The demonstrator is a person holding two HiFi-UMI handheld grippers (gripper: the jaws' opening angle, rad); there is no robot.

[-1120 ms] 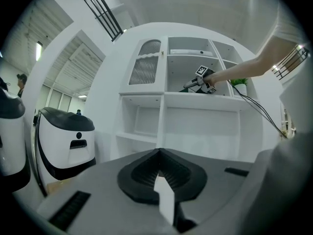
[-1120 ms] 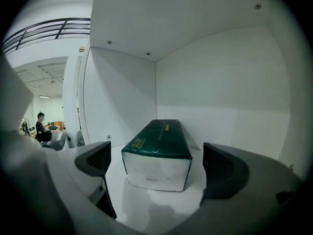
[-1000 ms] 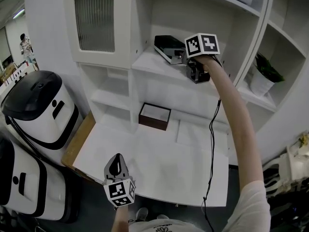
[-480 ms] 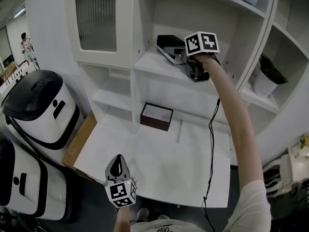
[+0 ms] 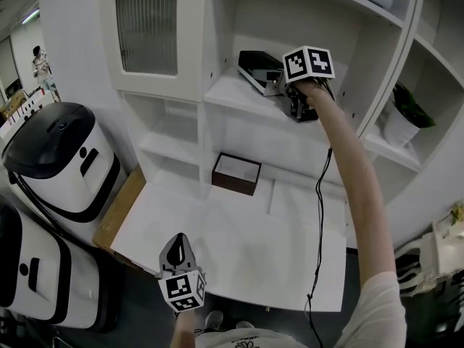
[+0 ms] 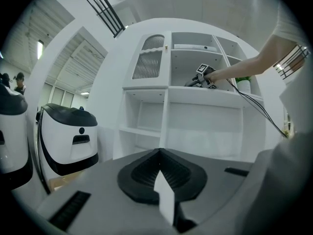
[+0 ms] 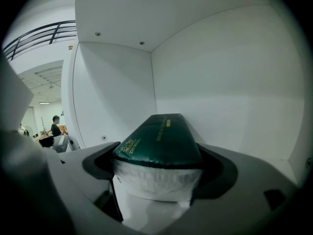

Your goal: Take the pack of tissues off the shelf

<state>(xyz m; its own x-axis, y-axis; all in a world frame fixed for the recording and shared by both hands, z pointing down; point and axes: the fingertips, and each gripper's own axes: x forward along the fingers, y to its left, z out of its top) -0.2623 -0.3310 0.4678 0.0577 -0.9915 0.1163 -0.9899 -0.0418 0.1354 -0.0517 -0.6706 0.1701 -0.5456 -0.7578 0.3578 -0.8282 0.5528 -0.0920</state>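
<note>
The fingers [image 7: 234, 185] of the right gripper [image 5: 285, 89] had just been closing. In the right gripper view I saw them pressed against both sides of the pack of tissues [image 7: 156, 136], so the grip was a wide one, with the pack filling the gap from side to side. The pack had a dark green top with gold print and a white underside. It lay on the shelf [image 5: 232, 96], in the open compartment, with its far end pointing toward the back corner. From the head view I could see the person's right arm stretched out to that shelf, with the marker cube above the hand and a cable hanging down along the arm.

The left gripper [image 5: 176, 243] was well below the shelf, at the near edge of the desk [image 5: 239, 252]. Its fingers [image 6: 142, 173] were closed together, tips meeting, and held nothing.

A shallow dark tray [image 5: 233, 174] with a white inside sat on the desk directly under the shelf. A ribbed glass door [image 5: 145, 27] stood in the compartment to the left of the shelf, and a potted plant [image 5: 406, 111] stood in the compartment to its right. Two white and black machines [image 5: 54, 158] stood on the floor, well to the left of the shelf.
</note>
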